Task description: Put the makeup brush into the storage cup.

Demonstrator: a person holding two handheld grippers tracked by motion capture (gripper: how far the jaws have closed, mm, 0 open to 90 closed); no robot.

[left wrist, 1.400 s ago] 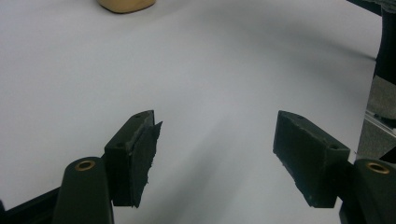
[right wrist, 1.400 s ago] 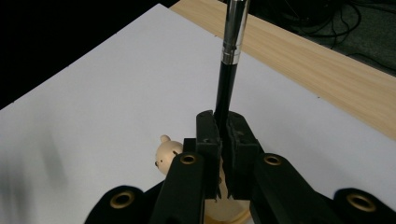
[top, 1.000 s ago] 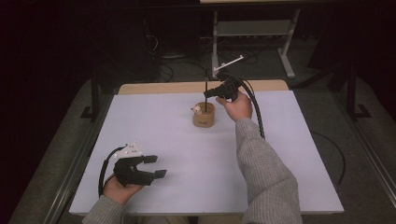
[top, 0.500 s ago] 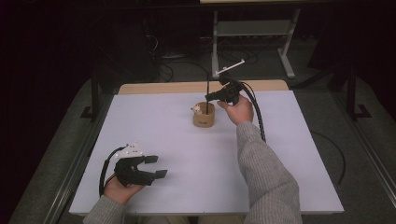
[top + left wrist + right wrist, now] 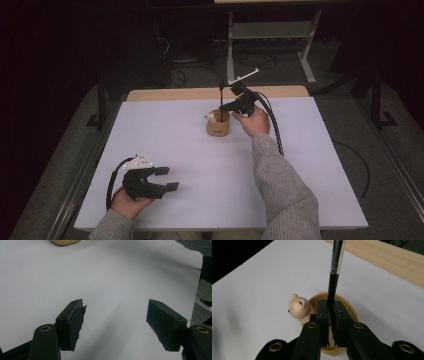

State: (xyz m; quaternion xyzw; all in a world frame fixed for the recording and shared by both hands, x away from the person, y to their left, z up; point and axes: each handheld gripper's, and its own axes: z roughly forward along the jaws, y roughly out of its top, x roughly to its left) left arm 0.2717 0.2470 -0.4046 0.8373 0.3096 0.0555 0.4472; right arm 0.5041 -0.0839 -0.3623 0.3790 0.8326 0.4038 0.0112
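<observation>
A tan wooden pen holder (image 5: 218, 126) with a small bear head (image 5: 298, 307) on its rim stands at the far middle of the white table (image 5: 310, 165). My right gripper (image 5: 223, 107) is shut on a black pen (image 5: 332, 287) with a silver band. It holds the pen upright over the holder's opening (image 5: 352, 312). The pen's lower end is hidden between the jaws of the right gripper (image 5: 331, 308). My left gripper (image 5: 168, 179) rests open near the front left edge, with nothing between its pads (image 5: 75, 325). The left gripper (image 5: 116, 322) points across bare tabletop toward the holder (image 5: 65, 242).
A wooden strip (image 5: 210, 93) runs along the table's far edge. Beyond it stand a metal frame (image 5: 270, 35) and floor cables. The right forearm's grey sleeve (image 5: 280, 190) crosses the table's right half. Metal rails (image 5: 80, 180) line the table's sides.
My right gripper has sunk slightly with the pen toward the holder. The left gripper has stayed in place.
</observation>
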